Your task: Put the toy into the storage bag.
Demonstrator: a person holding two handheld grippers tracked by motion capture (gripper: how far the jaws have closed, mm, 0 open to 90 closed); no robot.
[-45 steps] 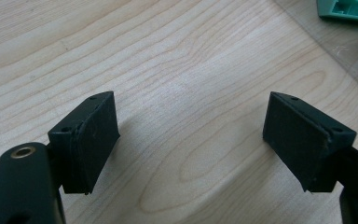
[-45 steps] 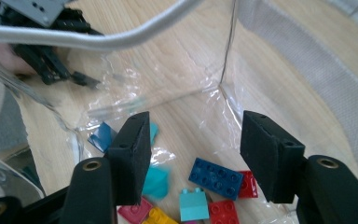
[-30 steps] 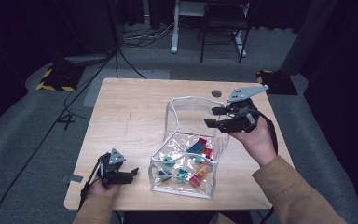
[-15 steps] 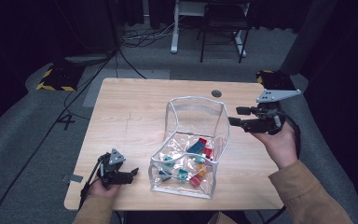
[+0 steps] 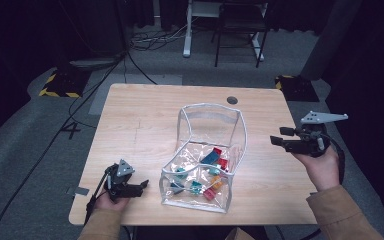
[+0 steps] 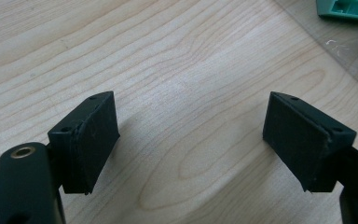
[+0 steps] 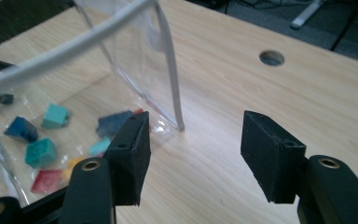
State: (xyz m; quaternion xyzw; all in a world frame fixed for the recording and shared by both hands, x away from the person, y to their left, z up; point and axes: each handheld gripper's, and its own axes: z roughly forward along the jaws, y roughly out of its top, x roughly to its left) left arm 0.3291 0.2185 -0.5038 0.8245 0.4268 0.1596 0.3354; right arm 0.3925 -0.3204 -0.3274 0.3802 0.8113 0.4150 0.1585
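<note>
At centre frame of the high view, on the table (image 5: 145, 115), stands a clear bag (image 5: 207, 155) with white piping along its edges, mouth open upward. Its long axis runs from the lower middle of the frame toward the upper middle, and small colored blocks (image 5: 205, 175) lie loose on its floor. The right gripper (image 5: 280, 142) is at the right edge of the frame, off the table's side, pointing left toward the bag's far end. Its jaws have just been opening and stand spread, with nothing between them. In the right gripper view the bag's upright corner seam (image 7: 170, 70) rises just beyond the left pad, with the blocks (image 7: 37, 140) off to the left behind the plastic. So the bag lies ahead and left of those fingers, near but apart. The forearm comes up from the lower right, wrist about level. The left gripper (image 5: 142, 186) rests low at the lower left, pointing right at the bag's near end. In its own view the jaws are also spread over bare wood, with only a corner of the bag and 2 blocks (image 6: 347, 7) at upper right. Judging by the gaps, the left gripper is the nearer of the 2 to the bag, though the right one lines up better with a wall it could pinch.
</note>
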